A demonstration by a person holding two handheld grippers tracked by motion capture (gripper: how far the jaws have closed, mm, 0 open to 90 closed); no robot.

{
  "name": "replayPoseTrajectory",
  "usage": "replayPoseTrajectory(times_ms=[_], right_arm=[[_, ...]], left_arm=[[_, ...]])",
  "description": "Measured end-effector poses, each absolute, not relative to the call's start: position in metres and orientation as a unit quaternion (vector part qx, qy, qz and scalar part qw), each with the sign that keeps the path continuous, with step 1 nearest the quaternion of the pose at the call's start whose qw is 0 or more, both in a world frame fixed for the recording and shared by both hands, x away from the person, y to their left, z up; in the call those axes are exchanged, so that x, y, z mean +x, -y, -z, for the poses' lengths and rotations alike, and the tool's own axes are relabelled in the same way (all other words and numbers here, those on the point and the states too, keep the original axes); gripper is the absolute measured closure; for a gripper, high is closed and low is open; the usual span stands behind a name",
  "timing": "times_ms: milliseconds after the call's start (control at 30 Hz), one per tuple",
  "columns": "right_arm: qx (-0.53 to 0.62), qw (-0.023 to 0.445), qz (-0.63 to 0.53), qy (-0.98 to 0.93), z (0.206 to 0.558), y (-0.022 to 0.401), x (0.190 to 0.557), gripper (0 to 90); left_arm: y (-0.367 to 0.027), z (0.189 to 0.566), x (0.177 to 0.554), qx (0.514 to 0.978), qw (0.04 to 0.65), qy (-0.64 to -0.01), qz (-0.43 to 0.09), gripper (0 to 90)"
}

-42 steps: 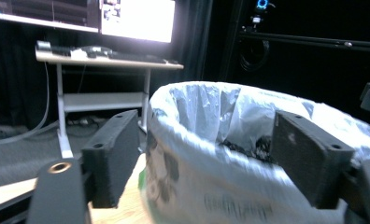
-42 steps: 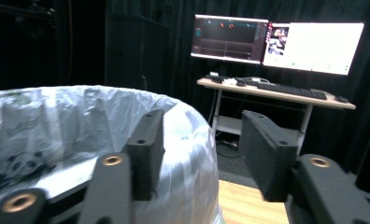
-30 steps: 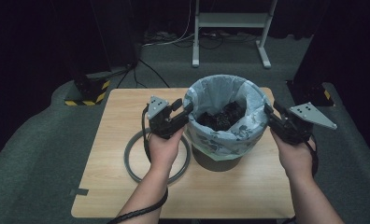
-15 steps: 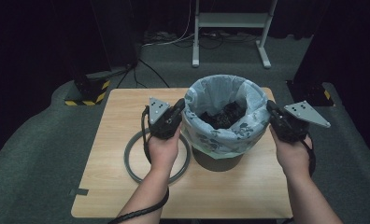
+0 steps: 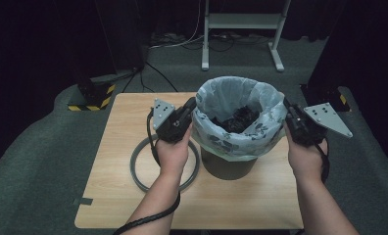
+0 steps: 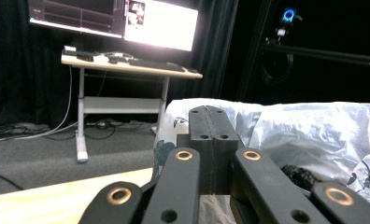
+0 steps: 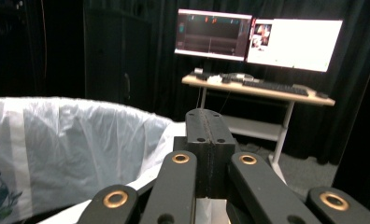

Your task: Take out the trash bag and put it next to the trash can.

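left hand-held gripper (image 5: 189, 108): jaws together on bag (image 5: 231, 139) rim, left of bin (image 5: 229, 164) | right hand-held gripper (image 5: 287, 110): jaws together at opposite rim | high view: grey ring (image 5: 138, 171) left of bin, dark rubbish inside

Black claws (image 5: 192, 105) with brass rivets, grey plates.

The high view looked forward and down from above the person's side of the desk (image 5: 133, 205), far enough off to take in all four edges and the floor beyond the far edge. The left gripper view sat close behind its own shut jaws at the bin liner (image 6: 314, 130)'s left rim, facing past the far edge toward the monitors (image 6: 160, 23). The right gripper view sat as near at the liner's right rim, facing the same way. All three shared the liner; both gripper views shared the monitors.
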State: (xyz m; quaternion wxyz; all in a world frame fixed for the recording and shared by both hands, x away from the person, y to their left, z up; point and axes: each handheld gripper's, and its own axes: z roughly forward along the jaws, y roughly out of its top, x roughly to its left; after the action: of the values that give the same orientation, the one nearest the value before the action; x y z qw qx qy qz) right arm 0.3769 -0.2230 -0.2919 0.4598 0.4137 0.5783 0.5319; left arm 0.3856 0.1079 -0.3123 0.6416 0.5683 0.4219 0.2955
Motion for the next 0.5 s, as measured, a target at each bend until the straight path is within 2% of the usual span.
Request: replayPoseTrajectory(times_ms=[500], right_arm=[[0.396,0.476,-0.569,-0.542,0.271,0.221,0.369,90.0]], left_arm=[[-0.11,0.287,0.378,0.557,0.679,-0.374,-0.299,90.0]])
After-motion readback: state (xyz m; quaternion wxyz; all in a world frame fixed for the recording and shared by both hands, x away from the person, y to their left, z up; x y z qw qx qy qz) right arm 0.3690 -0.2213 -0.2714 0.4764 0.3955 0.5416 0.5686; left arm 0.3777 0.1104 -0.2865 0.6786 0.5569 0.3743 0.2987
